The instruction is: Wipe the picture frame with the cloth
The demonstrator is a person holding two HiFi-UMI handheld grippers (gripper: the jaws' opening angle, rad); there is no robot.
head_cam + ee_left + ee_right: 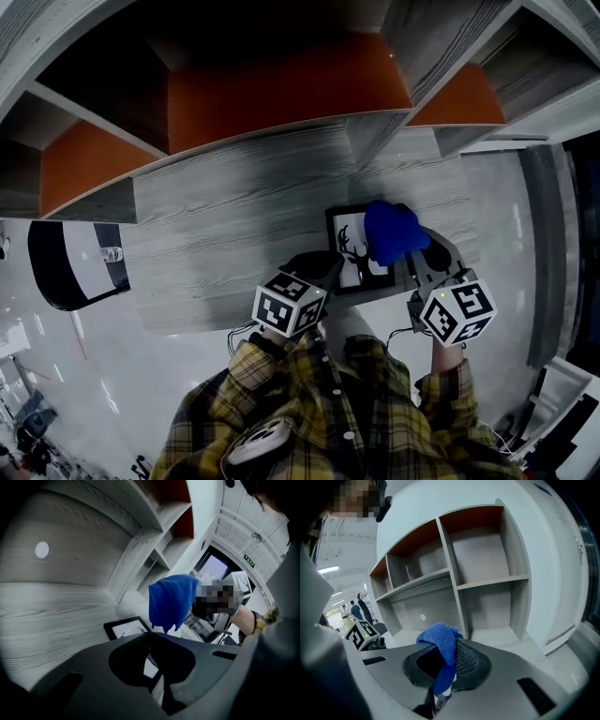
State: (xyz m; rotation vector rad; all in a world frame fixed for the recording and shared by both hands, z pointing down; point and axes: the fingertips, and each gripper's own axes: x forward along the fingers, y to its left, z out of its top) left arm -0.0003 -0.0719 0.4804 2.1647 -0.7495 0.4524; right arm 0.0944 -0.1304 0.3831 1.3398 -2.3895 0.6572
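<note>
Blue microfibre cloth [392, 232], clamped in the right tool [449, 660], hangs over the black-framed deer picture [348, 239] lying flat on the grey wood-grain tabletop [225, 244] — the left tool [150, 634], jaws pressed together, sits at its left edge.

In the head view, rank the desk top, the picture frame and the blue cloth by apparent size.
1. desk top
2. picture frame, partly covered
3. blue cloth
The cloth is nearer the camera, so the last two are unsure.
</note>
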